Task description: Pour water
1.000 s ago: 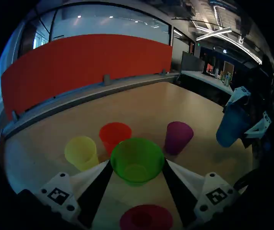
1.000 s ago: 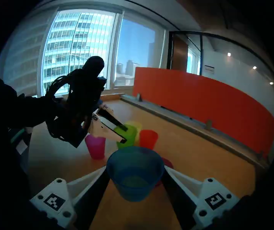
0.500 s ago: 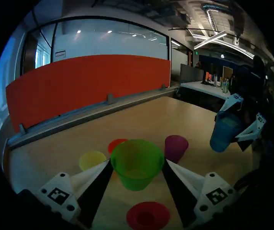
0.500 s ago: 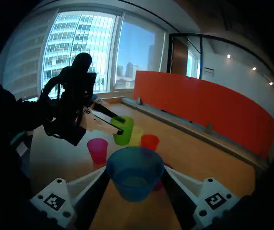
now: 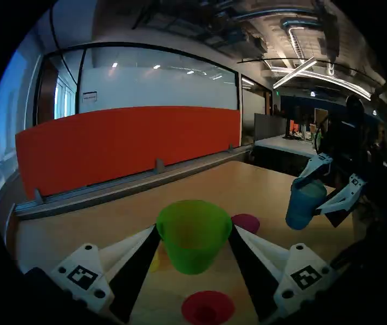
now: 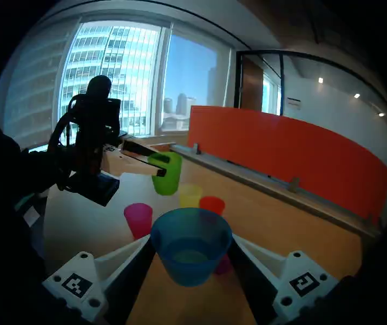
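Well, nearest me, my left gripper (image 5: 193, 230) is clenched on the green cup (image 5: 193, 246) and my right gripper (image 6: 191, 241) on the blue cup (image 6: 190, 257). Both cups are upright and raised off the tabletop (image 5: 236, 184). Something pale lies in the blue cup's bottom, likely the water. Below, the pink cup (image 6: 138, 218), yellow cup (image 6: 189, 194) and orange cup (image 6: 211, 205) stand grouped, short of the far edge by the orange partition (image 6: 301, 151). To pour well, I judge, I should bring the blue rim just above the green mouth, hold the green cup level, and tip slowly.
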